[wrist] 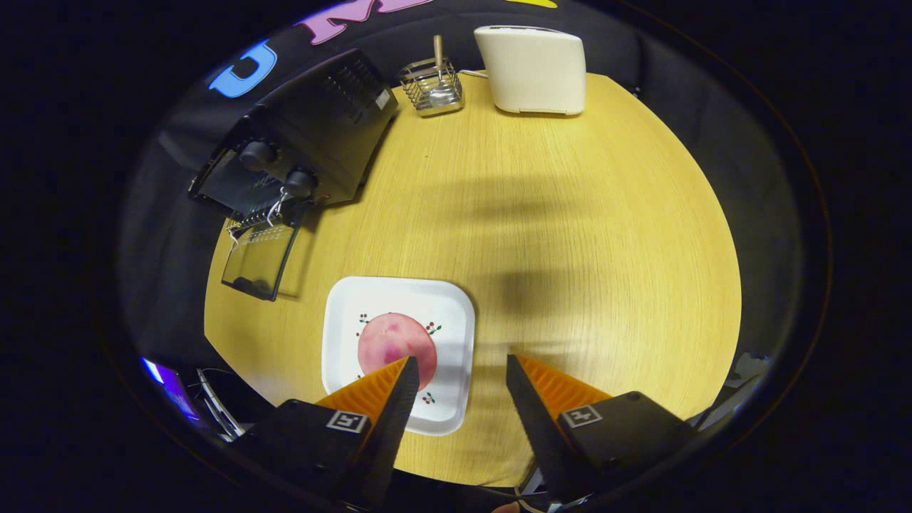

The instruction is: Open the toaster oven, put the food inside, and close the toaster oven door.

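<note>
Hanging wide apart and empty above the table (570,235), the gripper (456,374) is held beside the pink food (392,340) on its near white plate (449,313), while the toaster oven (313,135), far left, is already opened, loading and closing remaining.

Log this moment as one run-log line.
hand-held gripper: open, empty, above table | toaster oven: door down | food: on white plate, partly behind one finger | step: pick up food
</note>
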A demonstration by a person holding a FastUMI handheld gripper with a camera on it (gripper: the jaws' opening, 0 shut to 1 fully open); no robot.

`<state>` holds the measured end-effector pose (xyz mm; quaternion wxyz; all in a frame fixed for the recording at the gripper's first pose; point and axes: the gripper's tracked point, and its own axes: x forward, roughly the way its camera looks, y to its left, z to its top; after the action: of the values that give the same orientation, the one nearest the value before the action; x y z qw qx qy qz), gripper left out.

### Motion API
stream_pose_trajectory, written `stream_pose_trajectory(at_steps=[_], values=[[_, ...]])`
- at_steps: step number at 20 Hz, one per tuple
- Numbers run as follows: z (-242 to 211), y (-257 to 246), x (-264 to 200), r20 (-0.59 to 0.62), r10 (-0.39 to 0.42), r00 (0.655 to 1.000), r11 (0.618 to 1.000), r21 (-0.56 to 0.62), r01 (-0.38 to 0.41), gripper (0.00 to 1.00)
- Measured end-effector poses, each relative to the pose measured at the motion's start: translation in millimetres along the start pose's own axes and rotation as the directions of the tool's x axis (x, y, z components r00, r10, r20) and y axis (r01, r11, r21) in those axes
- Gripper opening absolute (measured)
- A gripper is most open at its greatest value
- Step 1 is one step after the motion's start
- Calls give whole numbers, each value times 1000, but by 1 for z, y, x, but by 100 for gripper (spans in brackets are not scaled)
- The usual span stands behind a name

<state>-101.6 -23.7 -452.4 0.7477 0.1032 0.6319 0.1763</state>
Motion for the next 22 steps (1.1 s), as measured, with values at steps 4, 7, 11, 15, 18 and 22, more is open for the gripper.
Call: stream_pose_trajectory(at_steps=[4, 7, 11, 15, 18, 22], values=[[-14, 3, 12, -104, 14, 995, 1000, 23, -11, 55], [-14, -3, 16, -123, 0, 992, 999, 34, 5, 36], [-14, -4, 17, -135, 58, 989, 996, 73, -48, 9], [-19, -3, 9, -82, 175, 981, 958, 243, -151, 5], [-25, -1, 9, -24, 251, 968, 912, 341, -228, 5], [-31, 9, 3, 41, 294, 955, 860, 424, -283, 5]])
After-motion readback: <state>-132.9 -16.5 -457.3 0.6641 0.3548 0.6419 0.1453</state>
